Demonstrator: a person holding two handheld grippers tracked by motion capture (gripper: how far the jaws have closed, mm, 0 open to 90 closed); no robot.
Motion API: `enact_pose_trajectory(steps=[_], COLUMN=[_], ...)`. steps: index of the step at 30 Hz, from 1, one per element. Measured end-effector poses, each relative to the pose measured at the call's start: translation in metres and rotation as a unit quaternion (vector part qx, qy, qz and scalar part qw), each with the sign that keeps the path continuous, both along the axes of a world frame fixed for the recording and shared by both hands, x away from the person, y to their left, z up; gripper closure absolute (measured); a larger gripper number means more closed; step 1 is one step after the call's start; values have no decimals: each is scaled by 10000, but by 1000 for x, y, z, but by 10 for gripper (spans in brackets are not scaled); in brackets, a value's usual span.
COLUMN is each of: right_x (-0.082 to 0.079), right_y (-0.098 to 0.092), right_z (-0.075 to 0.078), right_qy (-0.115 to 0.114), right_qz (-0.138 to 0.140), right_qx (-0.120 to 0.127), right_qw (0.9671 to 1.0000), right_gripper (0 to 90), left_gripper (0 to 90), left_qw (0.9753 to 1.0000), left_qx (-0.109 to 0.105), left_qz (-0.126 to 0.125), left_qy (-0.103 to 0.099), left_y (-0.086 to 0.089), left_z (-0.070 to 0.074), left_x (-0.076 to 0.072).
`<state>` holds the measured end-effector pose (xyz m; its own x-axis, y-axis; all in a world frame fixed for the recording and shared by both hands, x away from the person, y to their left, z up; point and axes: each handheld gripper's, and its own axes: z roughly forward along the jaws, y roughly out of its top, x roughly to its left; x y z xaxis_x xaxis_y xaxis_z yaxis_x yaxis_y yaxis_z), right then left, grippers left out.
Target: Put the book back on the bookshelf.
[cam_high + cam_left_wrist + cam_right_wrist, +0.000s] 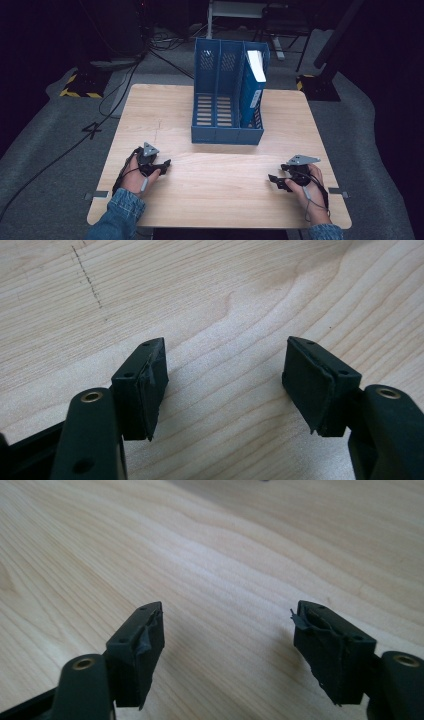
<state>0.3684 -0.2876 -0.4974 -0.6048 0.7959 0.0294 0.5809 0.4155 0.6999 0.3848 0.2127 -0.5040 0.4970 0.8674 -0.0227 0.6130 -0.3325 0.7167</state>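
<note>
We see the blue file rack [227, 95] standing upright toward twelve o'clock on the worktop [220, 185], three slots facing us; a blue-and-white book [255, 80] stands in its three-o'clock slot.

One light wooden table [220, 200]. One blue plastic three-slot file rack [220, 130]. One blue-and-white book [256, 65] standing in it. Two black two-jaw tongs: left [165, 165], right [273, 180].

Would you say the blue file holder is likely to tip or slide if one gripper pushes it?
The blue file holder probably slides: its base is broad. The book in its right slot may make it turn. A push high up might tip it.
</note>
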Motion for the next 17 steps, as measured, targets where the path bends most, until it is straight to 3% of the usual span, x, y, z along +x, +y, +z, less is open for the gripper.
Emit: enact_pose_trajectory(steps=[3,4,17], right_x=[-1,0,6], right_y=[3,5,8], right_z=[-4,-6,-9], right_qy=[-169,-267,-202], right_qz=[-70,-73,-241], right_qx=[12,-36,-93], right_qw=[9998,9996,9995], right_gripper=[188,125,16], left_gripper=[349,349,346], left_qw=[10000,10000,10000], left_qx=[2,0,0], left_qz=[-5,-9,-1], left_qy=[10,7,9], left_y=[0,0,-2], left_z=[0,0,0], left_x=[0,0,0])
